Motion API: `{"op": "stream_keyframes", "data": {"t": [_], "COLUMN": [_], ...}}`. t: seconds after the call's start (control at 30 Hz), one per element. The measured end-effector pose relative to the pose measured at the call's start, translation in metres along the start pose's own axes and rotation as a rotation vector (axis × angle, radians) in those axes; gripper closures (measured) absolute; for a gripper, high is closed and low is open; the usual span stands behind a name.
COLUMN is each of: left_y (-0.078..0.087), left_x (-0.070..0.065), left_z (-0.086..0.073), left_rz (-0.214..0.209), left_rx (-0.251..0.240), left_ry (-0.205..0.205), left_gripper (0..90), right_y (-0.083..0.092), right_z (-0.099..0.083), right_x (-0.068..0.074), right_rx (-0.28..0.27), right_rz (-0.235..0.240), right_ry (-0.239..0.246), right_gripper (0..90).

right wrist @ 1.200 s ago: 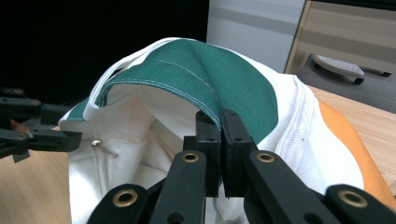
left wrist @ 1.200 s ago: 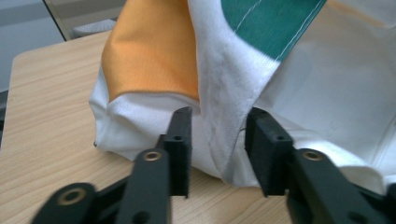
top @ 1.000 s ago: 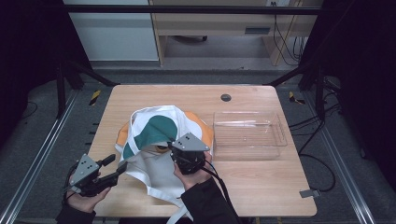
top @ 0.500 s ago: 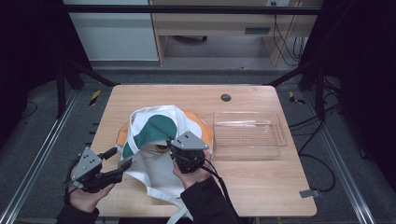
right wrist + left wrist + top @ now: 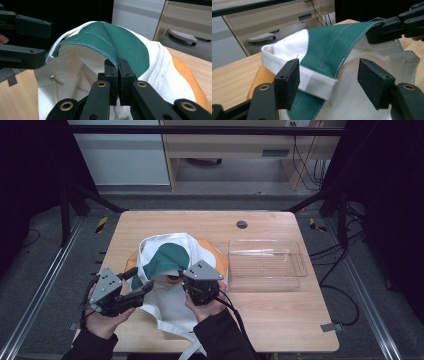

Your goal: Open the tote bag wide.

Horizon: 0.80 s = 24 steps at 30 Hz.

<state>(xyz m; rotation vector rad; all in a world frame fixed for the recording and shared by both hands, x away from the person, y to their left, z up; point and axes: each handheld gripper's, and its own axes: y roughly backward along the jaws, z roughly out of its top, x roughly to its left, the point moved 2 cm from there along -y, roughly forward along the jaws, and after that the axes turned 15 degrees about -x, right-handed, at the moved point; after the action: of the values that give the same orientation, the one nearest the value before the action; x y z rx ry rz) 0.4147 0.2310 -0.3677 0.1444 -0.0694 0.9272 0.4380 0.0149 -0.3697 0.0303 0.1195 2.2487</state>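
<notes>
Two grippers are mine. My right gripper (image 5: 118, 75) pinches the green flap (image 5: 120, 42) of the bag (image 5: 172, 295). My left gripper (image 5: 329, 80) has just been opening; its pads (image 5: 287, 80) stand apart, the white band (image 5: 312, 80) loose between them.

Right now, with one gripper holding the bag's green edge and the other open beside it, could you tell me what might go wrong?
1. The right gripper pinches only a thin bit of the green edge; a tug could pull it free.
2. The left gripper is open around the white hem and may close on two layers, shutting the bag.
</notes>
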Motion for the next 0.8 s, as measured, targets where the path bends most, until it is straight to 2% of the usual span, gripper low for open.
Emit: {"op": "stream_keyframes", "data": {"t": [0.23, 0.4, 0.57, 0.73, 0.77, 0.8], "left_y": [-0.013, -0.021, -0.026, -0.028, -0.029, -0.029], "left_x": [-0.004, -0.007, -0.009, -0.010, -0.012, -0.012], "left_z": [0.004, 0.002, -0.001, -0.003, -0.005, -0.005], "left_rz": [0.003, 0.035, 0.062, 0.082, 0.084, 0.084], "left_rx": [0.011, 0.024, 0.036, 0.040, 0.042, 0.042], "left_ry": [-0.027, -0.045, -0.049, -0.052, -0.061, -0.061], "left_gripper": [37.7, 43.1, 53.0, 56.9, 62.9, 64.7], "right_y": [0.000, 0.000, 0.000, 0.000, -0.001, -0.001], "right_z": [0.001, 0.001, 0.001, 0.001, 0.000, 0.000], "right_x": [0.000, 0.001, 0.001, 0.002, 0.003, 0.003], "right_rx": [-0.002, -0.005, -0.006, -0.008, -0.007, -0.007], "right_rz": [0.001, 0.005, 0.010, 0.015, 0.017, 0.017], "right_ry": [0.003, 0.006, 0.014, 0.019, 0.023, 0.023], "right_gripper": [87.7, 87.7, 87.7, 87.8, 87.8, 87.8]}}
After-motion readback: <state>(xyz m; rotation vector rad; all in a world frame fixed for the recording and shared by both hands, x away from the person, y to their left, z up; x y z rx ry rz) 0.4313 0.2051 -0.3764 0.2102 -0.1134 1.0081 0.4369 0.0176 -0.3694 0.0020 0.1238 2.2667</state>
